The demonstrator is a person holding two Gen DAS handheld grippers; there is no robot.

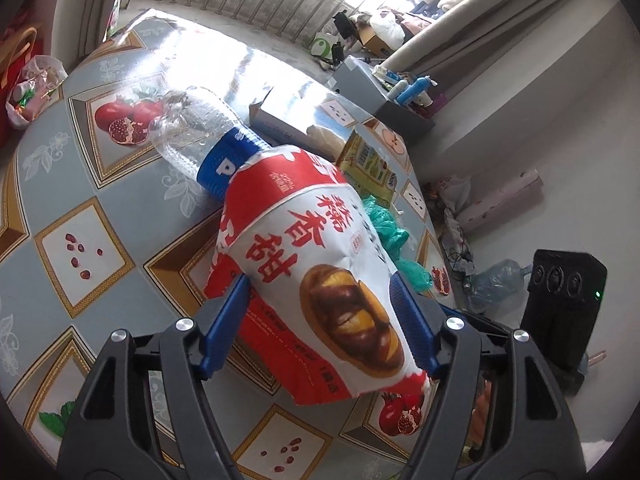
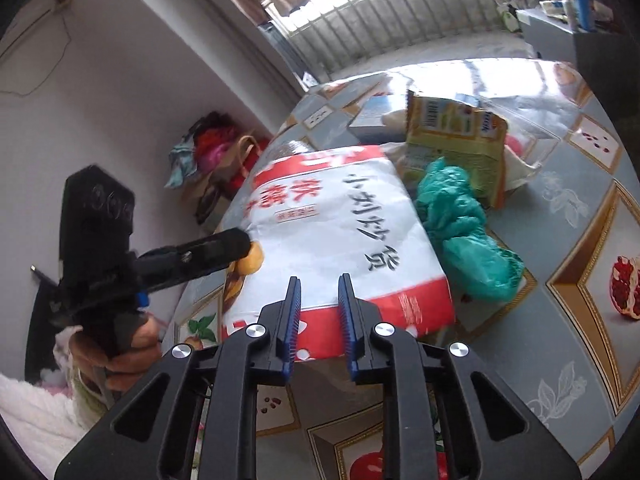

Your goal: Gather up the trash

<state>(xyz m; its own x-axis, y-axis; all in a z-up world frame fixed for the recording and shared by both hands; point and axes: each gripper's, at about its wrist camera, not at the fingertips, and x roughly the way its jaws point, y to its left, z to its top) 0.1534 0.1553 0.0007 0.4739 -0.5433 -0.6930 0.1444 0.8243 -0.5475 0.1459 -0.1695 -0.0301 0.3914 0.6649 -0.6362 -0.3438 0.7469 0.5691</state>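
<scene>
Left gripper [image 1: 320, 316] grips one red-and-white paper bag [image 1: 320, 280], its two blue fingers [image 1: 228, 320] pressed against the bag's sides, so the bag lies directly between them and runs forward from the tool; ahead of the bag's far end lies one clear plastic bottle [image 1: 200, 132] with a blue label, on its side on the patterned tablecloth [image 1: 80, 200]. Forward and to the right of this tool sit one yellow carton [image 1: 370, 164], one crumpled green plastic bag [image 1: 390, 232] and one pale open box [image 1: 280, 120].

Right gripper [image 2: 319, 320] has its fingers [image 2: 294, 316] parted by a narrow gap (nothing is seated between them); they hover just above the near red edge of the same paper bag [image 2: 340, 220], which spreads forward from the tool; the green plastic bag [image 2: 460, 232] lies forward-right, beside the paper bag, and the yellow carton [image 2: 456, 136] beyond it.

From the right wrist view the left gripper [image 2: 240, 246] reaches in from the left, held level, its tip against the bag's side, a bare hand [image 2: 124, 356] wrapped around its handle.
</scene>
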